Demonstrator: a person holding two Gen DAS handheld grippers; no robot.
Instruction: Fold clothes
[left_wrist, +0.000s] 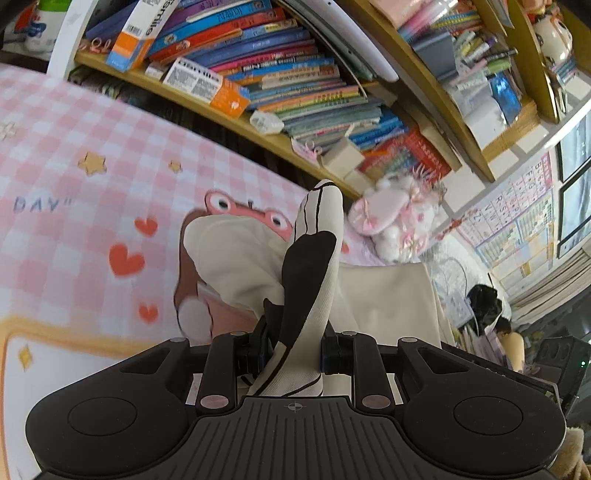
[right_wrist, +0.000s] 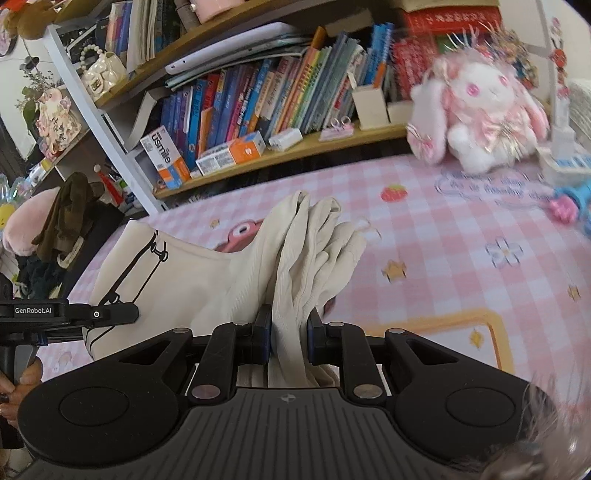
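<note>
Two grippers: you have both clamped on one cream garment (right_wrist: 192, 280).
Left gripper (left_wrist: 295, 350): pinching a bunched edge with black print.
Right gripper (right_wrist: 290, 343): closed on a gathered ribbed fold.
Garment's place: lifted over the pink checked bedcover (right_wrist: 424, 258) (bookshelf (right_wrist: 280, 155) behind), sagging between your two grips.
Plush rabbit (right_wrist: 480, 110): well apart.
</note>
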